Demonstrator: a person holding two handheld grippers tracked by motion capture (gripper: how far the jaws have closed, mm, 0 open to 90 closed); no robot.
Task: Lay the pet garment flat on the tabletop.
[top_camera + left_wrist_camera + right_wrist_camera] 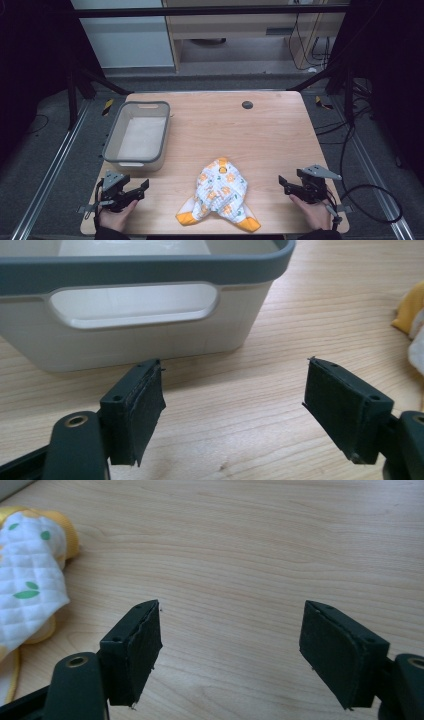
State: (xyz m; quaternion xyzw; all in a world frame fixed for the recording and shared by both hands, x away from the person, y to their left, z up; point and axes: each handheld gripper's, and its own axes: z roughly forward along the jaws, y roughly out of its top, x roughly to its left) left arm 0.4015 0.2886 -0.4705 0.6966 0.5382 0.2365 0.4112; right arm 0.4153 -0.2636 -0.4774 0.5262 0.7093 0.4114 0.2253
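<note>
Bin (136, 136), grey-rimmed, at left rear of wooden worktop (260, 130). Left claw (134, 192) just before it, jaws spread wide, nothing between. Quilted baby garment (221, 196), white with orange trim, crumpled at front centre, between both claws, apart from each. Right claw (287, 186) at right front, likewise gaping, gripping nothing.

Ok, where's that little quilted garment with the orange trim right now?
In the high view the quilted garment lies crumpled at the table's near edge, between the left gripper and right gripper, in front of the grey bin.
</note>
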